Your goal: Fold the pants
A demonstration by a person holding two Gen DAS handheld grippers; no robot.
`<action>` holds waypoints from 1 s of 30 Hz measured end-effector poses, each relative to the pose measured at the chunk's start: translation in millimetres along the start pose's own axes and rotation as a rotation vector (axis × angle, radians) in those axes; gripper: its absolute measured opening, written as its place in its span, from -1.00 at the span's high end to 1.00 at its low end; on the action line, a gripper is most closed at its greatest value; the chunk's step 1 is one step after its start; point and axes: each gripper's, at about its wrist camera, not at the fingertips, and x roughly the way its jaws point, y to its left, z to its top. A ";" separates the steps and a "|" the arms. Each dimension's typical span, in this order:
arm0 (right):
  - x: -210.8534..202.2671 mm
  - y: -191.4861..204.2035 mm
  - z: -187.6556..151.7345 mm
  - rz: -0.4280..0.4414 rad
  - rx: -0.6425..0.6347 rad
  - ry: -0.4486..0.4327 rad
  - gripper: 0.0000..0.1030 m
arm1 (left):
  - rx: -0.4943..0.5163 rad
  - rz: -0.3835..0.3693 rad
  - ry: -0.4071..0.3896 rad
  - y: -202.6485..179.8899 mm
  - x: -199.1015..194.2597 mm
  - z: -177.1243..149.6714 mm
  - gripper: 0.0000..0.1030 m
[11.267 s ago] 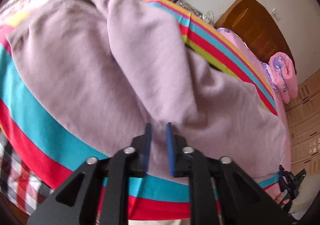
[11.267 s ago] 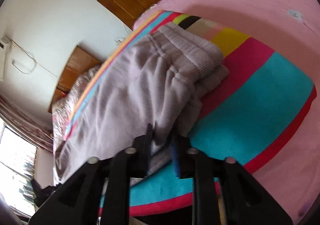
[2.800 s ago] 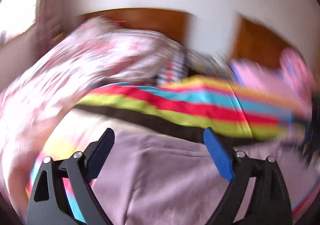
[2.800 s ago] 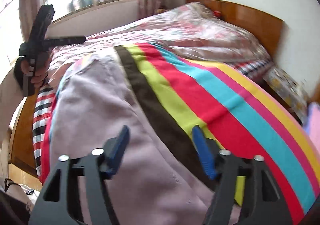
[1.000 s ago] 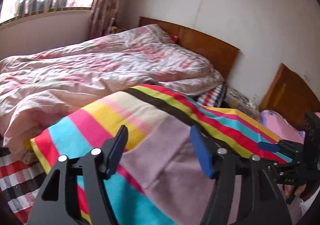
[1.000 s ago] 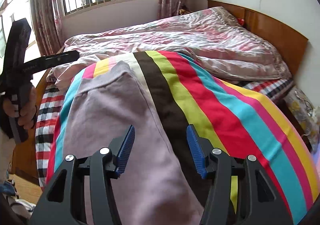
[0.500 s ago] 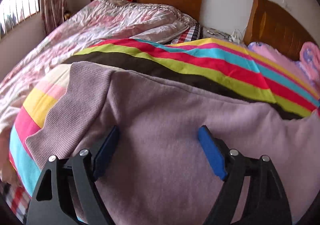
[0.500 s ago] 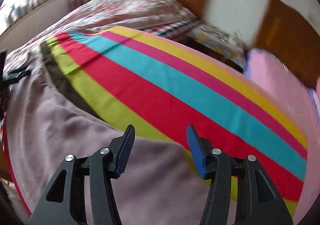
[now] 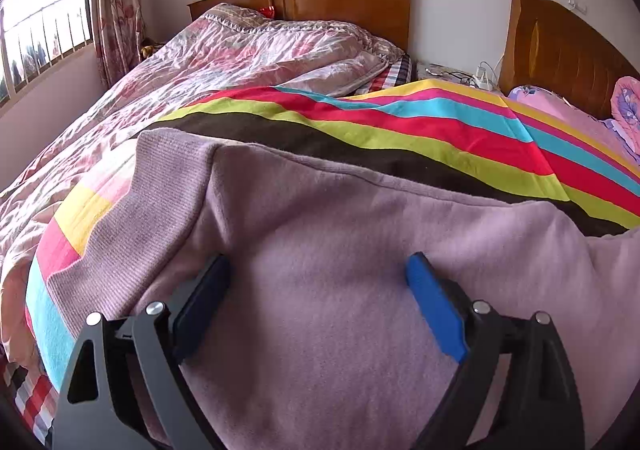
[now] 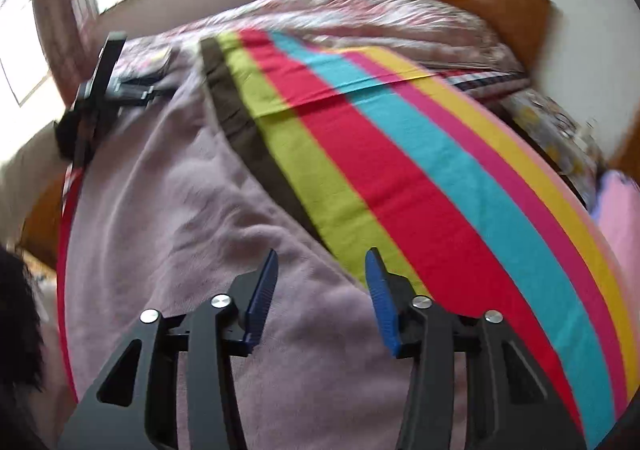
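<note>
The mauve fleece pants lie flat on a striped blanket on the bed. Their ribbed waistband is at the left in the left wrist view. My left gripper is open and sits low over the pants just past the waistband, its fingers spread wide on the fabric. My right gripper is open and hovers over the other end of the pants, near their far edge beside the blanket's brown stripe. The left gripper also shows in the right wrist view at the far end.
A crumpled pink floral quilt covers the far half of the bed below a wooden headboard. A second bed with pink bedding stands at the right. A window is at the left.
My left gripper has come down from above the bed onto the waistband end of the pants. My right gripper has swung back toward the pants' far edge. Both stayed open.
</note>
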 end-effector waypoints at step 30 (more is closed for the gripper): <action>-16.5 36.6 15.3 -0.141 -0.133 -0.094 0.93 | -0.003 -0.007 -0.016 3.2 0.7 -3.7 -0.83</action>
